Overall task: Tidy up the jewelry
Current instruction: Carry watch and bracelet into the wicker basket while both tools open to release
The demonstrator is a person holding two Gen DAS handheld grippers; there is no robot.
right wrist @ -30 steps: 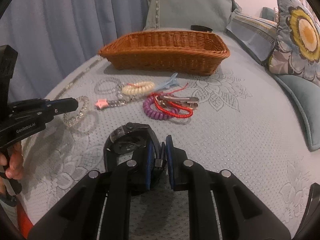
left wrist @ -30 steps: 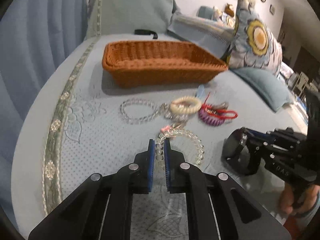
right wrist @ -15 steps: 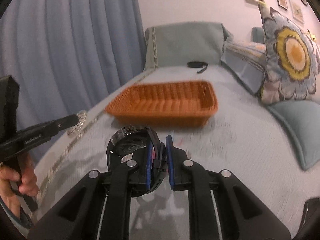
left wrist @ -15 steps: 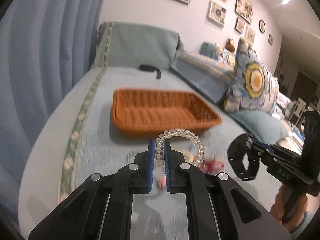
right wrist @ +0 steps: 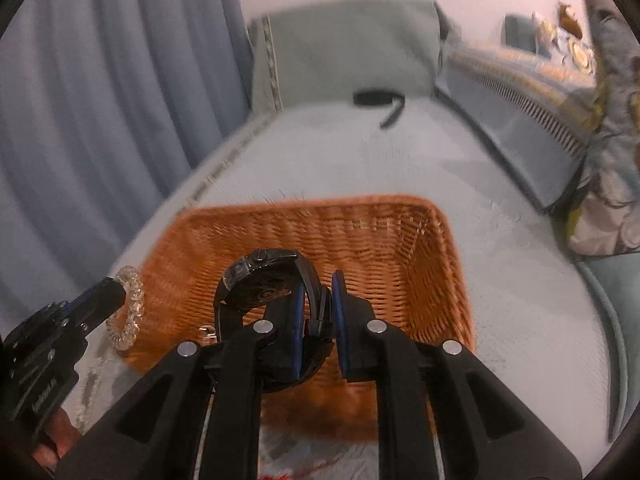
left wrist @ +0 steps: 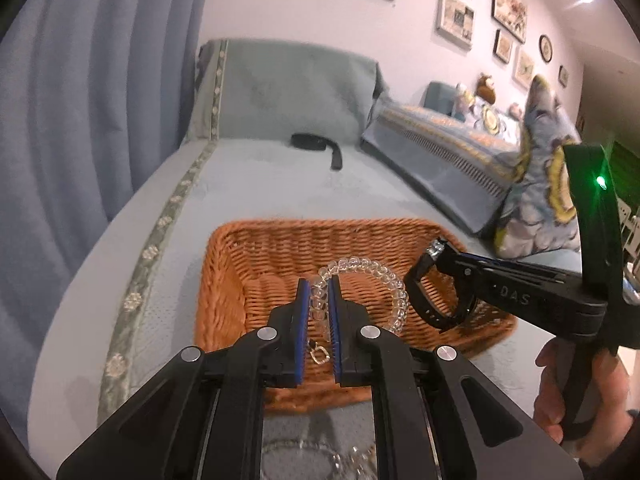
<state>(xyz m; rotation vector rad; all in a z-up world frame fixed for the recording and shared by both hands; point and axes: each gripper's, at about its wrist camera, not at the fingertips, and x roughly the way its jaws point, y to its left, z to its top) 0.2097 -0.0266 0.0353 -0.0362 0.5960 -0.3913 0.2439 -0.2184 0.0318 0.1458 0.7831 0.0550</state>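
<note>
Two black hand-held grippers hang over a rectangular woven orange wicker basket [left wrist: 224,280] that sits on a pale blue-green quilted bed cover [left wrist: 256,184]. The left gripper [left wrist: 319,292] is clamped on a clear beaded bracelet [left wrist: 384,280], whose loop arcs above the basket's interior. The right gripper [right wrist: 318,300] is clamped on the strap of a black wristwatch [right wrist: 260,280], its case tilted over the same basket. A person's hand [left wrist: 576,392] grips the right tool's handle. A black strap [left wrist: 320,145] lies farther up the bed, near blue curtains [left wrist: 100,80].
</note>
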